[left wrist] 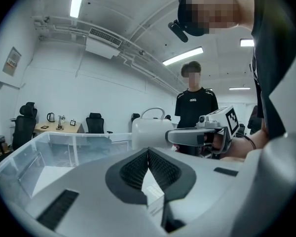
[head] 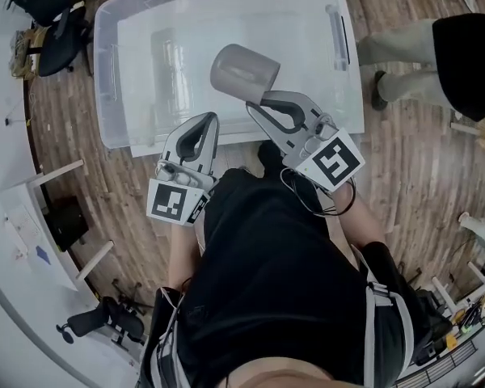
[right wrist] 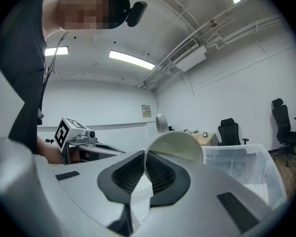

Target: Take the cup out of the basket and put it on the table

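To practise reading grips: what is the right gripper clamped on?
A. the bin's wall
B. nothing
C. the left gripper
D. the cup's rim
D: in the right gripper view, the right gripper pinches the rim of the cup between its pads.

Cup rim partly behind rt jaws

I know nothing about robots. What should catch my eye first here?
The cup, pinched at its rim by the right gripper and tipped sideways over the big clear basket. Just left of it, the left gripper is shut and empty.
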{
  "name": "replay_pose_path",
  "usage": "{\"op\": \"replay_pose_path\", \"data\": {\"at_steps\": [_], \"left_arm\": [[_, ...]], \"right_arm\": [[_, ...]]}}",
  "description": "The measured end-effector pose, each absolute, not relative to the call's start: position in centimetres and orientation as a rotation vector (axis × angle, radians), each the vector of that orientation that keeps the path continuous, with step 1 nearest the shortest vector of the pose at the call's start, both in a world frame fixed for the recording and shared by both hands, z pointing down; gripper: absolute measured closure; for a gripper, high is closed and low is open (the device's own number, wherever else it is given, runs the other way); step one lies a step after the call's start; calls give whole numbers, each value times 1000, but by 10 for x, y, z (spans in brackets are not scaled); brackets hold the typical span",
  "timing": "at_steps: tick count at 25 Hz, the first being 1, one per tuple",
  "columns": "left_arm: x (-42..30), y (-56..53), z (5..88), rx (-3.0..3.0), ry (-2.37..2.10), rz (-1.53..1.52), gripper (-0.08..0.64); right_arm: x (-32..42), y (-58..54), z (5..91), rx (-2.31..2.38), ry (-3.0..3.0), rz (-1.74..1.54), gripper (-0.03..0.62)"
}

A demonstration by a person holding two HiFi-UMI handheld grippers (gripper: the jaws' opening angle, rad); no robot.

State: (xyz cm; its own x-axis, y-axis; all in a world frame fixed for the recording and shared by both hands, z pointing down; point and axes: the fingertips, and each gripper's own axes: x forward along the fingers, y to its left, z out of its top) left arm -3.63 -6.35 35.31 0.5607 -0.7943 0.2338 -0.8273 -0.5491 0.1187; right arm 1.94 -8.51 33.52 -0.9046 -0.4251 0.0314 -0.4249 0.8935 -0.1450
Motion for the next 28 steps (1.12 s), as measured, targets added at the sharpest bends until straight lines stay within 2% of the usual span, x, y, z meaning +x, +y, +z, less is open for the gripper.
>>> {"op": "replay_pose_path", "data": {"at_steps": [9,28], "left_arm": [[-39,-27,349,2606,-1327,198,541],[-89,127,353,2696,-1211,136,541]], "right_arm": [[19,-57,324,-768,3035,-172,560],[-20,103,337,-944,3069,-134,560]]}}
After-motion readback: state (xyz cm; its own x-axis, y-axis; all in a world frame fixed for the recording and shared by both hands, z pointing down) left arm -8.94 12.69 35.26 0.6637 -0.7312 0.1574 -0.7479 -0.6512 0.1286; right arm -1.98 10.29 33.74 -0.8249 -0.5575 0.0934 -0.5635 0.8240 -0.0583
